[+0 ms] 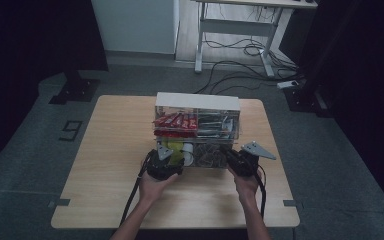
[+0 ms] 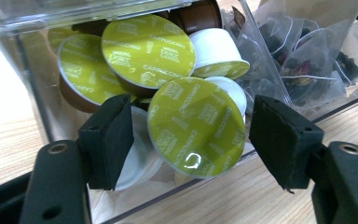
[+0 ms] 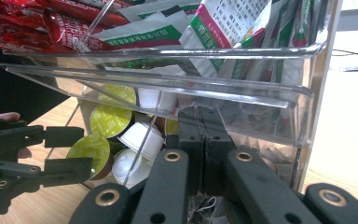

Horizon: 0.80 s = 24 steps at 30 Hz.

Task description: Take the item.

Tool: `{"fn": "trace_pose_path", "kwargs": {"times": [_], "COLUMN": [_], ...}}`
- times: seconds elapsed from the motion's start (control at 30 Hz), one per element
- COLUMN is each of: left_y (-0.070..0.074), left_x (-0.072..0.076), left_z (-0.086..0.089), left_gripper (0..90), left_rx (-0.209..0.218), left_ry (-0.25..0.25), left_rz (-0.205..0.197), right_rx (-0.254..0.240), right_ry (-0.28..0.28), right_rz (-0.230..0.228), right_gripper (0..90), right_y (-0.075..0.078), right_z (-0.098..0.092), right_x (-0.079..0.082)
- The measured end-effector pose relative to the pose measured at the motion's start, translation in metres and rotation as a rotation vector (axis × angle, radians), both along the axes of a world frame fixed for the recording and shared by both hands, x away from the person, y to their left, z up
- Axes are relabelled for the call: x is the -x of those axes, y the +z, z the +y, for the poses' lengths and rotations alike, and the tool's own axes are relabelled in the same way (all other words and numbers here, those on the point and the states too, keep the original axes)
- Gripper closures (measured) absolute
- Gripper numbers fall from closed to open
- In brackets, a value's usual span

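Pale wooden table under dim light, with grey floor around it; at its near edge the person's two forearms come in, each hand holding a black two-jaw gripper against the front of a clear acrylic two-tier organiser box.

Nearest, the left gripper stands at the box's lower left compartment. In the left gripper view its two black foam pads stand well apart, one on either side of a round coffee capsule with a yellow-green foil lid; neither pad presses on the capsule, which lies tilted at the front of the open lower drawer among other capsules of the same kind and a few white ones. The clear drawer front rises just behind the left pad.

The right gripper sits at the lower right of the box, its grey three-cornered plate on top. In the right gripper view its jaws are pressed together (no gap between the pads), their tips against the clear plastic of the box; whether anything thin is pinched between them I cannot tell.

Beside the capsules, clear sachets of dark dried tea fill the right compartment. Above, red snack packets and green-and-white sachets fill the upper tier
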<state>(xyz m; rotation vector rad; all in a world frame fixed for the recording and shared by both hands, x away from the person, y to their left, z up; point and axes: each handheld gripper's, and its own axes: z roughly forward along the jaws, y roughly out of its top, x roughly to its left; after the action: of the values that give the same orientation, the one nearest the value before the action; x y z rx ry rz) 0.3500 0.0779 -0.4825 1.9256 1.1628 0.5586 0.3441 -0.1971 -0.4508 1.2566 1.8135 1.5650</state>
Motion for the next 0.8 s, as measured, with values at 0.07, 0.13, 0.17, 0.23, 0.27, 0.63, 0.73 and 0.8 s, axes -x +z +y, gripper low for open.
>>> {"fn": "trace_pose_path", "kwargs": {"times": [0.07, 0.13, 0.17, 0.23, 0.27, 0.63, 0.73, 0.8], "left_y": [0.000, -0.001, -0.001, -0.004, -0.004, -0.007, -0.007, -0.006], "left_x": [0.000, 0.000, 0.000, 0.000, 0.000, 0.001, 0.002, 0.001], "left_z": [-0.002, -0.005, -0.007, -0.011, -0.012, -0.013, -0.012, -0.010], "left_gripper": [29.9, 30.0, 30.1, 30.5, 30.5, 39.5, 40.0, 40.1], "left_rx": [-0.010, -0.010, -0.011, -0.021, -0.038, -0.075, -0.074, -0.054], "left_ry": [0.000, -0.003, -0.005, -0.009, -0.005, 0.016, 0.011, 0.011], "left_rz": [-0.005, -0.005, -0.005, -0.005, -0.012, -0.050, -0.051, -0.042], "right_rx": [0.000, 0.001, 0.001, 0.002, 0.002, 0.016, 0.013, 0.012], "right_ry": [0.000, 0.001, 0.001, 0.002, 0.002, -0.002, 0.000, 0.001], "right_rz": [0.000, 0.000, -0.001, -0.001, -0.001, -0.004, -0.002, -0.003], "right_gripper": [88.5, 88.4, 88.3, 88.0, 88.0, 88.0, 88.0, 88.0], "right_y": [0.000, 0.000, 0.000, 0.000, 0.000, -0.001, -0.001, -0.001], "right_z": [0.000, 0.000, 0.000, 0.000, 0.000, 0.002, 0.002, 0.001], "right_x": [0.000, 0.000, 0.000, 0.000, 0.000, 0.000, 0.000, 0.000]}}
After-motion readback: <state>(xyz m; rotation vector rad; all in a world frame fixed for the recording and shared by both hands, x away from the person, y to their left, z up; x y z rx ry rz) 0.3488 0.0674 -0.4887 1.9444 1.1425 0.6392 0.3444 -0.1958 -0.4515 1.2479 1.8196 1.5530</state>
